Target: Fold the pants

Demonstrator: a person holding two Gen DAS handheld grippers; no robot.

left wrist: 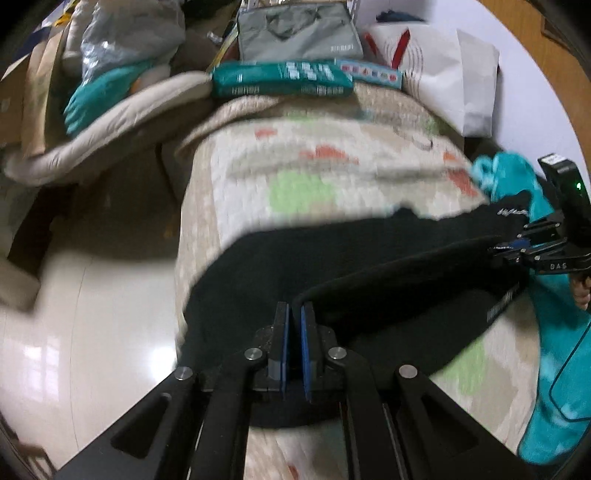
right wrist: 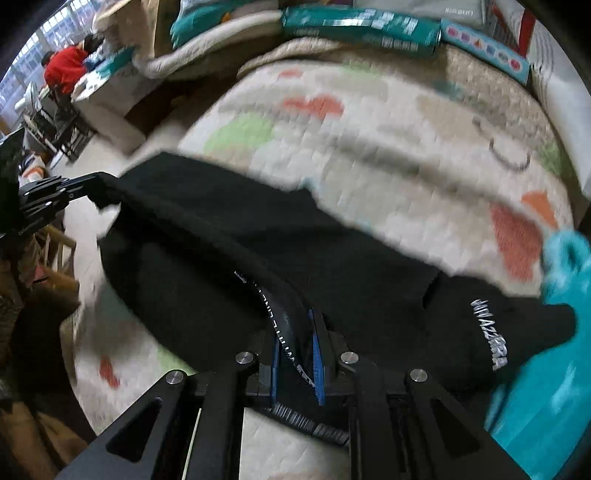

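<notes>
While both frames are smeared by blur, the black pants [left wrist: 332, 266] can be made out lying across the near part of a bed with a quilted cover [left wrist: 332, 166] printed in orange and green patches. Part of the cloth is raised off the cover between the two tools, with another layer lying flat beneath it. In the left wrist view, the left gripper [left wrist: 294, 347] has its blue-padded fingers [left wrist: 283, 350] nearly together, pinching a black edge of the pants at the near left of the bed. At the right edge of that view, the right gripper [left wrist: 517, 247] meets the other end of the cloth. Seen from its own camera, the right gripper [right wrist: 297, 354] is clamped on the waistband [right wrist: 280, 325], whose white lettering runs between the blue pads. White lettering also shows on the pants to the right. A teal garment [right wrist: 554, 369] lies just beside the pants on the right. At the far end of the bed sit a teal packet [left wrist: 280, 79], a grey bag [left wrist: 295, 33] and a white paper bag [left wrist: 443, 74]. Pale glossy floor [left wrist: 92, 314] shows left of the bed
</notes>
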